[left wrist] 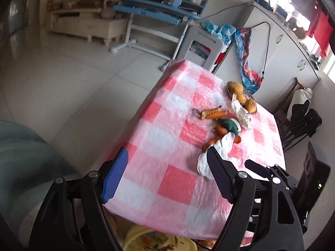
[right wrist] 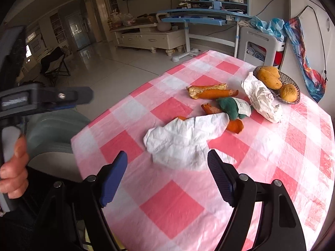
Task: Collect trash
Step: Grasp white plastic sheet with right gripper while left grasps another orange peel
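Trash lies on the pink checked table (right wrist: 171,207): a crumpled white tissue (right wrist: 182,140), orange peel pieces (right wrist: 209,92), a green and white wrapper (right wrist: 232,107) and a second crumpled white paper (right wrist: 261,100). My right gripper (right wrist: 167,159) is open and empty, just in front of the near tissue. My left gripper (left wrist: 166,154) is open and empty above the table's near left part; the tissue (left wrist: 217,154) lies by its right finger. The peels (left wrist: 213,114) and the wrapper (left wrist: 229,125) lie beyond.
A small basket with round yellow fruit (right wrist: 276,81) stands at the table's far right. A yellow bin (left wrist: 150,240) sits below the table's near edge. A chair (left wrist: 297,115) stands to the right. A blue desk (right wrist: 199,14) and a white stool (right wrist: 259,46) stand behind.
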`<state>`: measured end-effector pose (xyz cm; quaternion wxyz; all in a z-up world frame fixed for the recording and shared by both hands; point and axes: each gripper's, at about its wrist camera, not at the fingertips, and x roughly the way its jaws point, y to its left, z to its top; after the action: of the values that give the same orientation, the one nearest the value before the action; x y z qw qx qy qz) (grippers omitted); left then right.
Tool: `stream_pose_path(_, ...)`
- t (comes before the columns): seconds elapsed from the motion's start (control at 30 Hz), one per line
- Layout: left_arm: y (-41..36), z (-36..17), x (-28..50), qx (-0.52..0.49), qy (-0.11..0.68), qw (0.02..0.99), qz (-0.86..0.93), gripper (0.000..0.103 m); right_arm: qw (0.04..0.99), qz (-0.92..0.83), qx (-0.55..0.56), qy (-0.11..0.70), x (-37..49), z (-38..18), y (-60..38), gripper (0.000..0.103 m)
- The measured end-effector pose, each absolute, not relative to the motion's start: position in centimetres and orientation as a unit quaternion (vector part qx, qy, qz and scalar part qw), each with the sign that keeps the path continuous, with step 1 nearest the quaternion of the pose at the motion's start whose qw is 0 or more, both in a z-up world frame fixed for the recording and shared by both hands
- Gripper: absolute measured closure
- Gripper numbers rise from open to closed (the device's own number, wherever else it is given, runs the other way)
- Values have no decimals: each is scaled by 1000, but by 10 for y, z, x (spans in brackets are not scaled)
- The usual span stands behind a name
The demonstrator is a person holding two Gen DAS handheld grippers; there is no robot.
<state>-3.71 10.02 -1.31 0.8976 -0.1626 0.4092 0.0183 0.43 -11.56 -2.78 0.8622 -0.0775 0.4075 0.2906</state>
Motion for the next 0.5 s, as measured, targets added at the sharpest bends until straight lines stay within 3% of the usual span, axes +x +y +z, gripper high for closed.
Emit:
stream_pose_path(0.37, 84, -16, 1, -143, 433, 890, -10, 29, 848, 279, -129, 432, 24, -59, -98, 29)
stream_pose_path(0.4, 82, -16, 8, -136, 436, 890, -11, 29, 849, 279, -141, 425, 21, -59, -97, 32)
stream_pose_path(0.47, 77, -17, 21, -126, 442, 888, -15, 29, 844, 291, -142, 427, 19, -56, -99, 50)
stream_pose_path(0.5, 74, -19, 29, -119, 447, 887, -17, 29, 842, 295, -149, 426, 16, -55, -100, 65)
